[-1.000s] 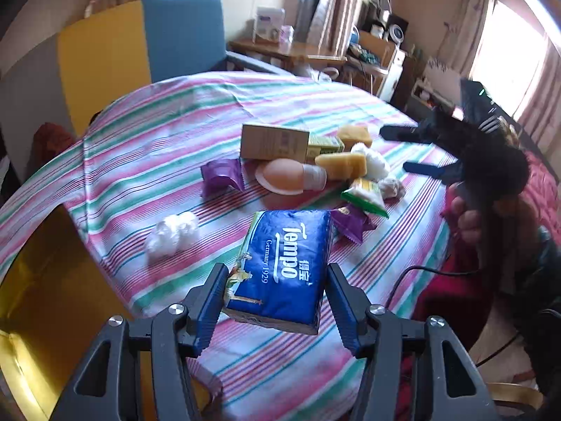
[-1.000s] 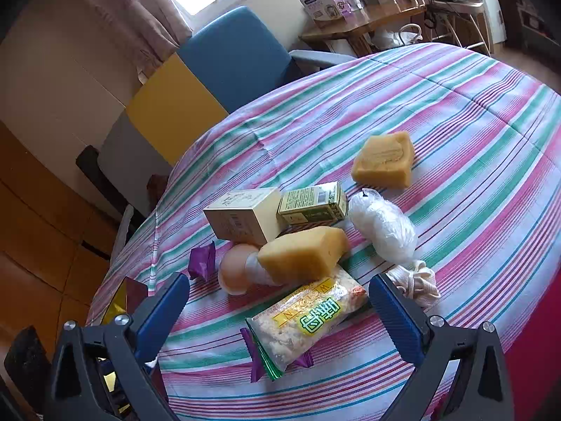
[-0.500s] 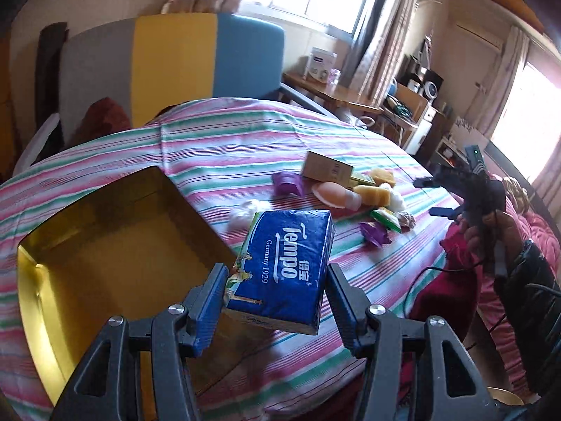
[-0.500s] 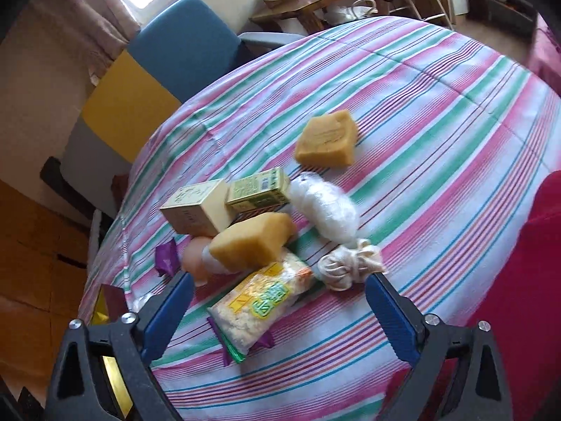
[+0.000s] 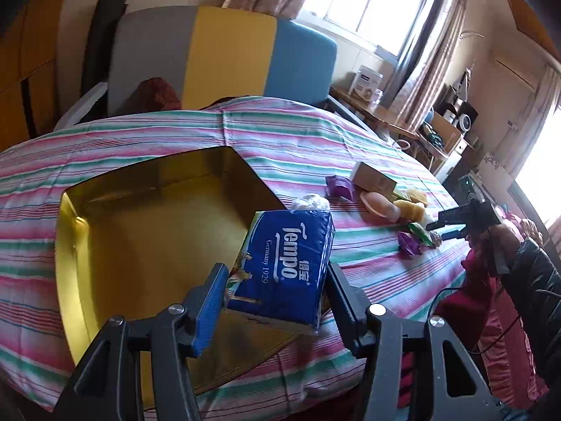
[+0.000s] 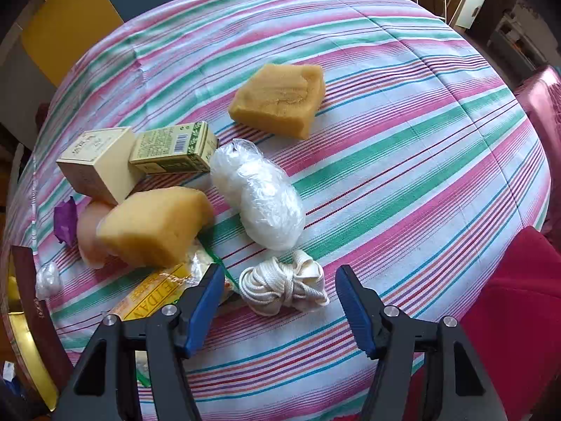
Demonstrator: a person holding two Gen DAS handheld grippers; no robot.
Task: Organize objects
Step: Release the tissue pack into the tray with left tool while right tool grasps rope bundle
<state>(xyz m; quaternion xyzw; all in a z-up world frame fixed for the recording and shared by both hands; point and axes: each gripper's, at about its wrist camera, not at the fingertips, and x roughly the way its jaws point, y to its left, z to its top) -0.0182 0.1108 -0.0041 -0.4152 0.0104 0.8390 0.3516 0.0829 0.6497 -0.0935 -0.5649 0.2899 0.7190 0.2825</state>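
My left gripper (image 5: 277,280) is shut on a blue Tempo tissue pack (image 5: 284,263) and holds it above the near right corner of a gold tray (image 5: 147,231). My right gripper (image 6: 280,280) is open, its fingers on either side of a white cord bundle (image 6: 284,286) on the striped tablecloth; it also shows in the left wrist view (image 5: 445,224). Beyond it lie two yellow sponges (image 6: 277,100) (image 6: 154,224), a clear plastic bundle (image 6: 263,196), a green box (image 6: 175,147), a cream box (image 6: 100,161) and a snack packet (image 6: 161,294).
A pink egg-shaped item (image 6: 89,231), purple wrappers (image 6: 66,219) and a small white wad (image 5: 310,202) lie near the pile. The tray's rim (image 6: 21,333) shows at the right view's left edge. A grey, yellow and blue chair (image 5: 224,56) stands behind the table. Red cloth (image 6: 519,301) lies at the table's right edge.
My left gripper has swung left with the tissue pack, from over the object pile to over the gold tray. My right gripper has come down and narrowed around the cord bundle.
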